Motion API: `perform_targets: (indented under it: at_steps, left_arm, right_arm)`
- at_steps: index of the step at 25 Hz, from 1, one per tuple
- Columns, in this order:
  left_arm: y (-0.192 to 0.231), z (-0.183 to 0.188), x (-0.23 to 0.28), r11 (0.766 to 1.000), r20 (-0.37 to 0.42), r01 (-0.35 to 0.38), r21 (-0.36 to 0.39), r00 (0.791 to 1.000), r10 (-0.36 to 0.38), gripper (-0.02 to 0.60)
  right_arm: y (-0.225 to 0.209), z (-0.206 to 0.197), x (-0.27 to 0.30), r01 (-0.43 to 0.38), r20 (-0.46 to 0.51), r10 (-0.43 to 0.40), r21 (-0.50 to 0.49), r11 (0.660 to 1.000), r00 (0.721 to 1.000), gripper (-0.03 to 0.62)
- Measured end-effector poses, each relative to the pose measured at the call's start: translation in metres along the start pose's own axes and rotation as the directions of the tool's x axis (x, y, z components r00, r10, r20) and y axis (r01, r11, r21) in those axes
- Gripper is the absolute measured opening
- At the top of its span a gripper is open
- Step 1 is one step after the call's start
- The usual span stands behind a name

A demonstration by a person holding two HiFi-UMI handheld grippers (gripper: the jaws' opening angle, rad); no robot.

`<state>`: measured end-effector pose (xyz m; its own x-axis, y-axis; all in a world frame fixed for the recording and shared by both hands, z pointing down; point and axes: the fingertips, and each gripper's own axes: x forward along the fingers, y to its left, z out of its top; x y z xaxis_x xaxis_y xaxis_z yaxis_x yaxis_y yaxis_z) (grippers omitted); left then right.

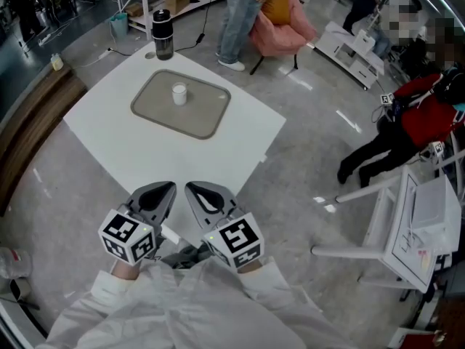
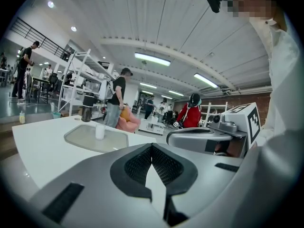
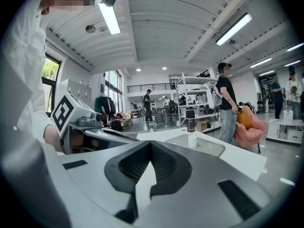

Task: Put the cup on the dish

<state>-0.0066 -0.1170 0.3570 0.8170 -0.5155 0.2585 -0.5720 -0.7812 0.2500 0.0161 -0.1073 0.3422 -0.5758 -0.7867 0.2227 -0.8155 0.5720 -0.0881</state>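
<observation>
Cup [image 1: 179,93] stands upright on dish [image 1: 208,115], upper left-centre of frame, on desk [image 1: 109,140]. Placement looks done. Left tool [image 1: 164,192] and right tool [image 1: 199,193] both closed, empty, low in frame, well apart from dish.

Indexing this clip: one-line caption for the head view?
Small white cup on grey rounded tray, white table; left gripper and right gripper, shut and empty, at its near corner.
</observation>
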Motion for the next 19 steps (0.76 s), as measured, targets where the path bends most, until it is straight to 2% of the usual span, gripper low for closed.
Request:
perform_targets:
  at_steps: [19]
  left_arm:
    - [0.006, -0.003, 0.005, 1.000, -0.025, -0.013, -0.006, 1.000, 0.013, 0.008]
  right_arm:
    - [-0.013, -0.002, 0.009, -0.004, -0.027, 0.002, -0.043, 0.999, 1.000, 0.012]
